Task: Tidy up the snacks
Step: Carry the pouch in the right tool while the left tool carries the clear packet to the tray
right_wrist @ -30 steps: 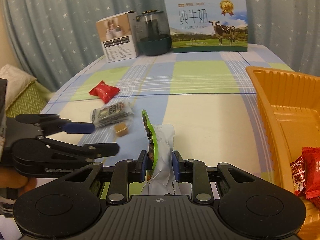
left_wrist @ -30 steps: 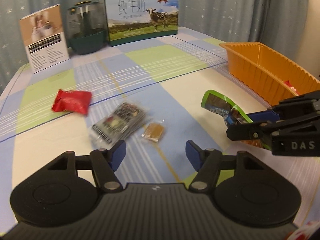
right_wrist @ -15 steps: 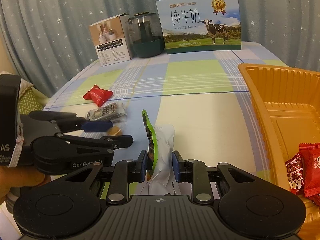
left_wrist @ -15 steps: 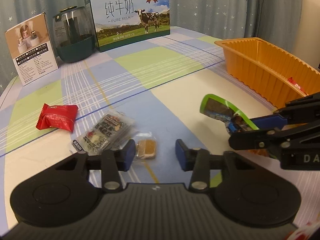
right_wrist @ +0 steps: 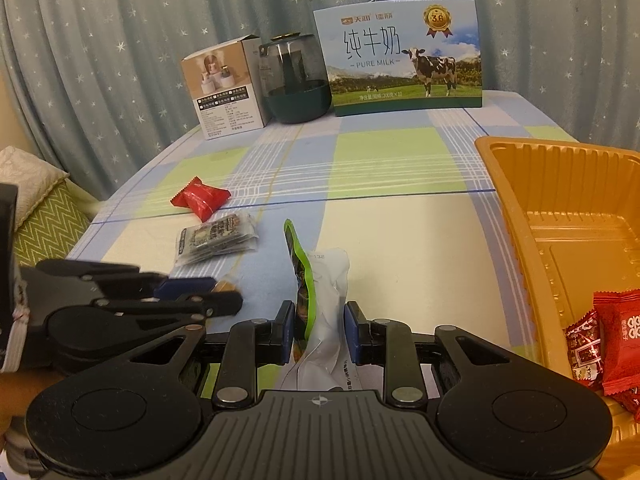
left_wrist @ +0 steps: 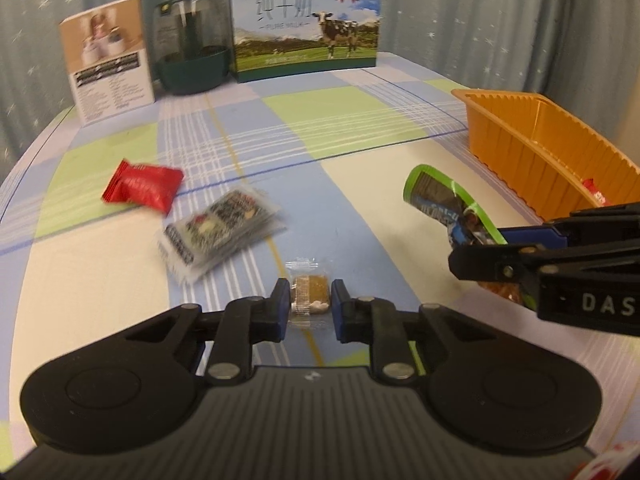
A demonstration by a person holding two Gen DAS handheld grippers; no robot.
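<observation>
Two grips are on at once: on the left, the left gripper (left_wrist: 310, 306) has its jaws nearly closed around a small clear-wrapped brown snack (left_wrist: 310, 295) lying on the surface (left_wrist: 360, 128), a light, squat block in slippery film, best pinched across its firm middle, its short length pointing away toward the milk box (left_wrist: 306, 22). To the right, the right gripper (right_wrist: 319, 330) clamps a soft, crinkly green-edged pouch (right_wrist: 320, 300) near its lower end, long axis upright, beside the orange tray (right_wrist: 516, 216).

A home room — star-print curtains (right_wrist: 100, 60) behind a checked-cloth table (right_wrist: 400, 168), a milk gift box (right_wrist: 400, 56) at its far edge, a cushioned seat (right_wrist: 44, 224) beside its left edge.
</observation>
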